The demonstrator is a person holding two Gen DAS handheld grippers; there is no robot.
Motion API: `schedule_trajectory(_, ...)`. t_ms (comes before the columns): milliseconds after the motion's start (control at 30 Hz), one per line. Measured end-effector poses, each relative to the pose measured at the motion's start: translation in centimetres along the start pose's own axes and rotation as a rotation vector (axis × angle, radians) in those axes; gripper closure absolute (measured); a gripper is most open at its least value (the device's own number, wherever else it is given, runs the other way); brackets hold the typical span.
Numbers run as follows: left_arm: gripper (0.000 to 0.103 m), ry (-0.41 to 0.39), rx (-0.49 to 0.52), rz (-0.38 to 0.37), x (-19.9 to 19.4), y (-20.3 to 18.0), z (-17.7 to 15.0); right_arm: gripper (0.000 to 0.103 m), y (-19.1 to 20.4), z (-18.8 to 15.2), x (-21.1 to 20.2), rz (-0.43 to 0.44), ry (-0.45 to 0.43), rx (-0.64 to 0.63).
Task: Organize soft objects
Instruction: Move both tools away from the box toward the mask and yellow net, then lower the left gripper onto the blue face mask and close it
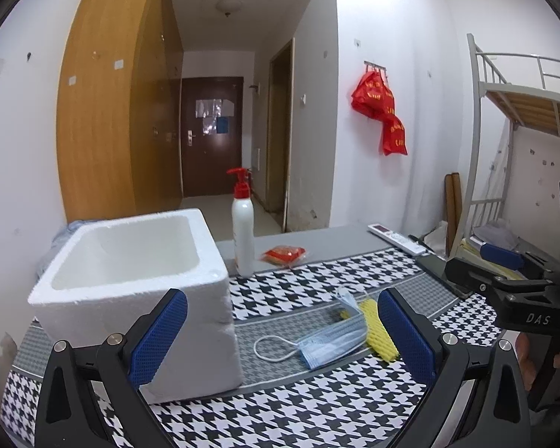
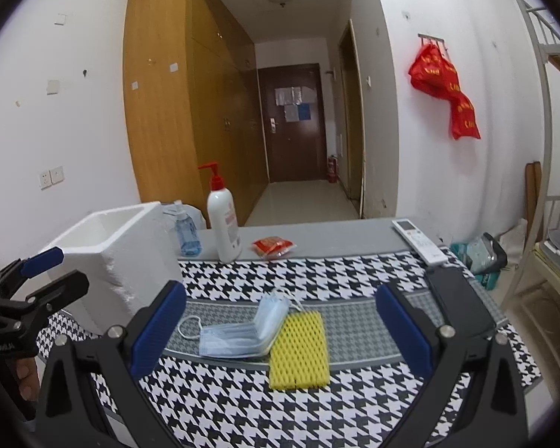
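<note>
Face masks (image 2: 242, 336), a small stack of light-blue ones with white ear loops, lie on the houndstooth tablecloth (image 2: 242, 403) at the table's centre. One end of the stack is folded upward. Just beside them on the right, touching their edge, lies a yellow foam net sleeve (image 2: 299, 351), flat on the cloth.

Left of the masks stands a white foam box (image 1: 130, 280), upright, open at the top, interior bare as far as visible. Behind it are a white pump bottle with a red dispenser head (image 1: 242, 231) and, seen from the right wrist view, a blue-liquid bottle (image 2: 186, 231). The pump bottle carries a reddish label; its text is too small to read. A red snack packet (image 1: 283, 254) lies near the pump bottle. A white remote control (image 2: 420, 240) and a dark phone (image 2: 463, 306) lie at the table's right edge.

Left gripper (image 1: 280, 336): fingers spread wide, nothing between them, hovering above the cloth with the box corner and the masks in its span. Right gripper (image 2: 280, 336): equally wide apart, holding nothing, masks and sleeve framed between its blue pads (image 2: 156, 332). The right gripper body reads "DAS" in the left wrist view.

A red bag with yellow characters (image 2: 444, 89), illegible, hangs on the wall.
</note>
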State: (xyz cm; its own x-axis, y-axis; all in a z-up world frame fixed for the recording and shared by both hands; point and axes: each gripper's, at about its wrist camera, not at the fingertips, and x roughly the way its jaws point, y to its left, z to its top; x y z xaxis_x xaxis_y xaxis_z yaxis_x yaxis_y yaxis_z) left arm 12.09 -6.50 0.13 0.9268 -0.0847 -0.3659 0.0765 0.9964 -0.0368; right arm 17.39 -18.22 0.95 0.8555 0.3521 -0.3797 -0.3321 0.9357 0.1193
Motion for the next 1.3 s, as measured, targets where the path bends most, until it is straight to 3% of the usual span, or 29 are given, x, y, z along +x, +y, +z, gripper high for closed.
schedule_trajectory(333,0.001,0.034,0.021,-0.029,1.4,-1.2,-0.9,0.0,-0.5,-1.7,0.4,-0.031,0.041,-0.031)
schedule_trajectory(733,0.001,0.058,0.031,-0.057,2.3,-1.9,-1.3,0.0,-1.3,-2.1,0.4,0.017,0.047,-0.008)
schedule_trajectory(1300,0.001,0.126,0.061,-0.099,5.3,-3.6,-2.0,0.0,-2.8,-3.3,2.2,-0.003,0.125,-0.003)
